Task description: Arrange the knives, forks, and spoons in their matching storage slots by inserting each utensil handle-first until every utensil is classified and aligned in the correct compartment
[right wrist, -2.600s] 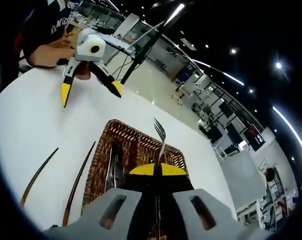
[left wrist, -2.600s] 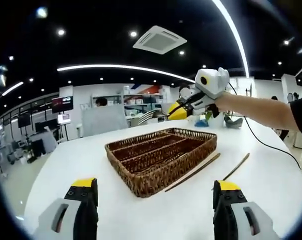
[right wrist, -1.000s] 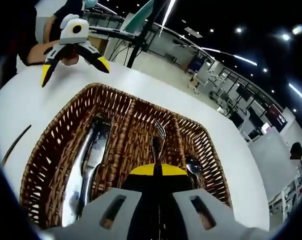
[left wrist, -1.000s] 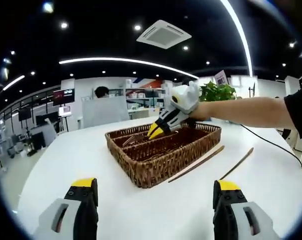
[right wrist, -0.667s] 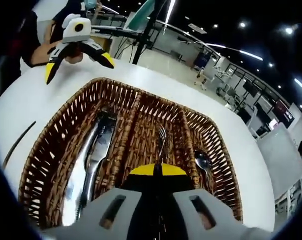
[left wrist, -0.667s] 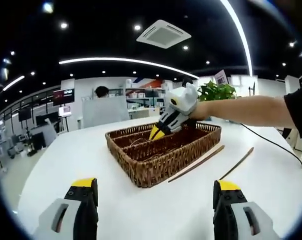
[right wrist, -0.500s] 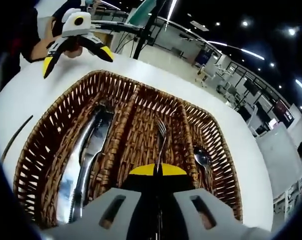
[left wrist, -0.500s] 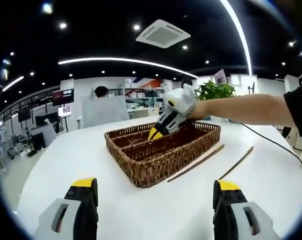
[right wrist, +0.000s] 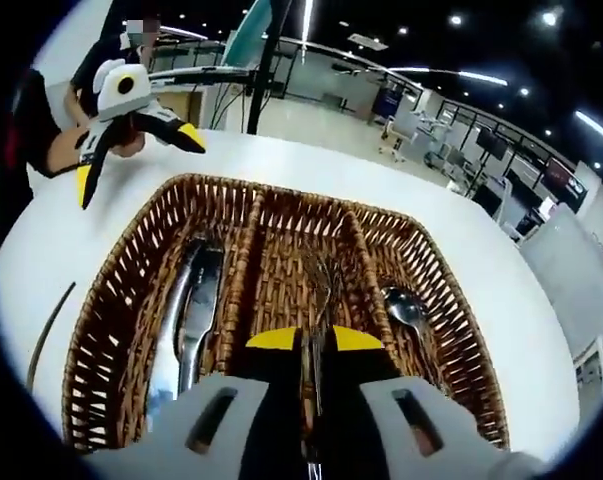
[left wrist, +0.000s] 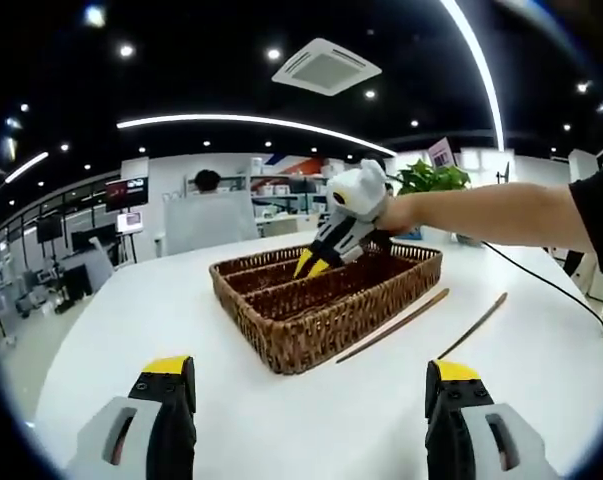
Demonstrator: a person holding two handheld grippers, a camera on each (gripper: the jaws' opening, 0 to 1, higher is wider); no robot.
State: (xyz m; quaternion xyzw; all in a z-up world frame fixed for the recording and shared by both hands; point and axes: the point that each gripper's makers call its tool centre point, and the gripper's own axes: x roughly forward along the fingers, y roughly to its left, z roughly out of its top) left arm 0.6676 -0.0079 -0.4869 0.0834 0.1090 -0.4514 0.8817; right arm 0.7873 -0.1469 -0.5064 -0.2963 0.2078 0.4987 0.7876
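Knives (right wrist: 191, 310), fork (right wrist: 326, 290), spoon (right wrist: 406, 312) slotted; two chopsticks (left wrist: 393, 326) left on worktop (left wrist: 281, 410); both tongs spread, right tongs (right wrist: 314, 338) releasing

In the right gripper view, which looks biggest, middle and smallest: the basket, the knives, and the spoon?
Largest to smallest, as they look in the right gripper view:
1. The basket, by far.
2. The knives in its left slot.
3. The spoon in its right slot.
The spoon's handle is hard to trace, so the last two are unsure.
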